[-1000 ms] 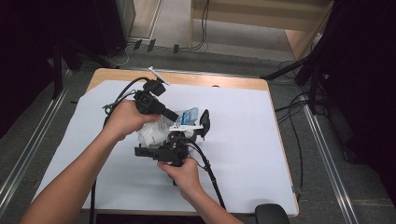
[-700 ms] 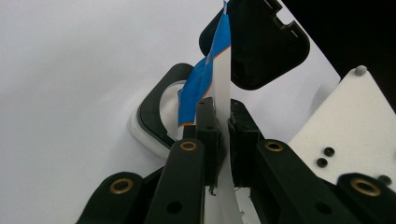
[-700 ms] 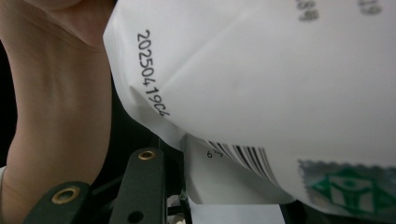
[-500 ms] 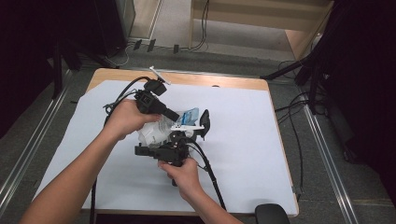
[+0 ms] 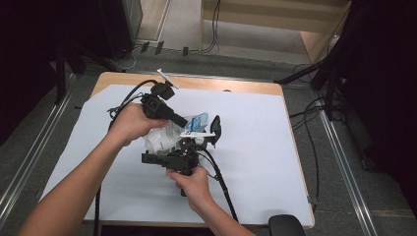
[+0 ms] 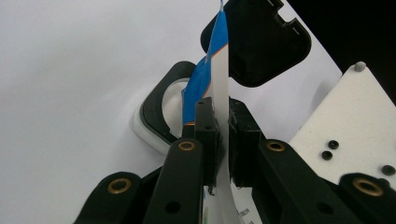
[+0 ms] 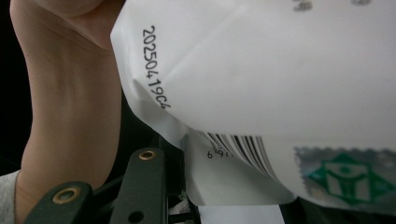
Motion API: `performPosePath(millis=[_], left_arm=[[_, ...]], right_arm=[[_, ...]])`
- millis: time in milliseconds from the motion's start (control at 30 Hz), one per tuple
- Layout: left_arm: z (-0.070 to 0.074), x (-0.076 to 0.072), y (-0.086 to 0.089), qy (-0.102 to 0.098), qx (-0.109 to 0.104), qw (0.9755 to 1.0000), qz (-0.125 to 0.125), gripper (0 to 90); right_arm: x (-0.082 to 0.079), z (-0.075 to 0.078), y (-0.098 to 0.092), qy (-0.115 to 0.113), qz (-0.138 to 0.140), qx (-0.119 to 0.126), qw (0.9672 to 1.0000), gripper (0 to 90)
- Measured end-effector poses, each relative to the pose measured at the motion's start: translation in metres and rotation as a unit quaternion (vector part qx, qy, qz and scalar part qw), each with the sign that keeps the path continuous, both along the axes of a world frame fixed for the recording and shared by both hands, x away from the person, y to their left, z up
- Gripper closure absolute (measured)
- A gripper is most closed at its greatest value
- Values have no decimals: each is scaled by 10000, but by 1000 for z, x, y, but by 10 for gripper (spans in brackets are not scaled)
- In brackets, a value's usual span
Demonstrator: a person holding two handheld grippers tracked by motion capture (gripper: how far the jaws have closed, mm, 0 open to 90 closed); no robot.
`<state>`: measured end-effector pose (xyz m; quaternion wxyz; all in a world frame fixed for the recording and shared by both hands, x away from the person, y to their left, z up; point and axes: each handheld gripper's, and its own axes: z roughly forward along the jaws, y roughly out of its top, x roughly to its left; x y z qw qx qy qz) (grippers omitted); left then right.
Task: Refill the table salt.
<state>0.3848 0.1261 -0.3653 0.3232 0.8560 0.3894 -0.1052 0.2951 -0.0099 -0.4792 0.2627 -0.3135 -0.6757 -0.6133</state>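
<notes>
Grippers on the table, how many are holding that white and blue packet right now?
2. The left gripper pinches the packet at its flat blue-and-white edge; the right gripper, nearer the person, grips its barcode end.

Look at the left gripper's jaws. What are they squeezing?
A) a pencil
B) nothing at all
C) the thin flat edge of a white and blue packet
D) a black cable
C: in the left gripper view the left gripper has its jaws pressed together on the thin edge of the white and blue packet.
</notes>
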Motion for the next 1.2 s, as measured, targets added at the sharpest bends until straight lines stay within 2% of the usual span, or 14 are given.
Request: performPosePath(millis=[433, 1200], left_arm=[[0, 1, -6, 38, 16, 10000, 12, 847], [0, 0, -14, 34, 75, 9999, -75, 849]], right_arm=[[2, 0, -1, 153, 25, 67, 9999, 640], [3, -2, -1, 191, -8, 55, 9998, 639]])
